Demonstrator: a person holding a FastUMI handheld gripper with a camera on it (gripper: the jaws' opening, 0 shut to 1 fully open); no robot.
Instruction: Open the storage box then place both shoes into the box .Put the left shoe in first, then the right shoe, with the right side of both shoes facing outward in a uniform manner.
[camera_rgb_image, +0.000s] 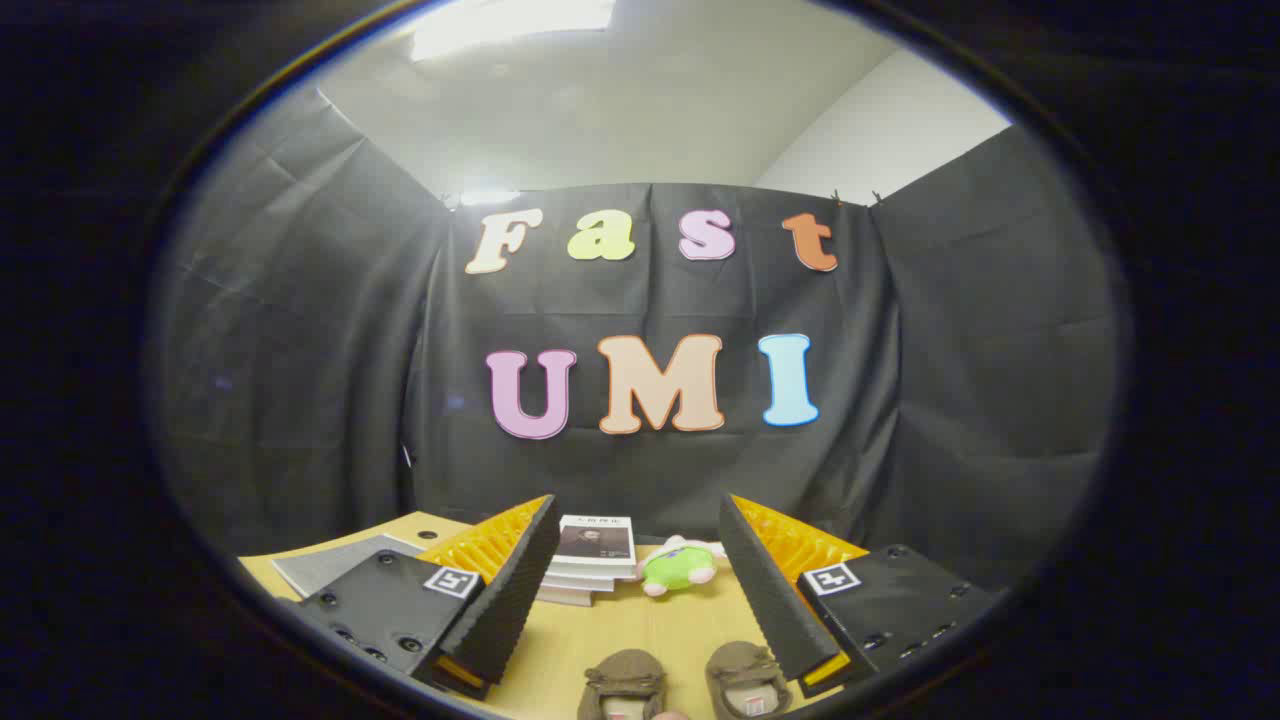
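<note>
Your gripper (640, 560) hangs wide open above the table (610, 630), holding nothing. Two brown shoes (690, 682) sit side by side between the fingers, toes toward you. Beyond them: a stack of books (592, 562) beside a green plush toy (676, 567).

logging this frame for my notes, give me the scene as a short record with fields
gripper: gripper, jaws open, holding nothing
shoes: two small brown fabric shoes side by side on the table, low between the fingers
table: light wooden table
beyond fingers: stack of white books, small green and pink plush toy beside it
other: grey flat sheet on the table by one finger
storage box: cannot tell where it is
</note>
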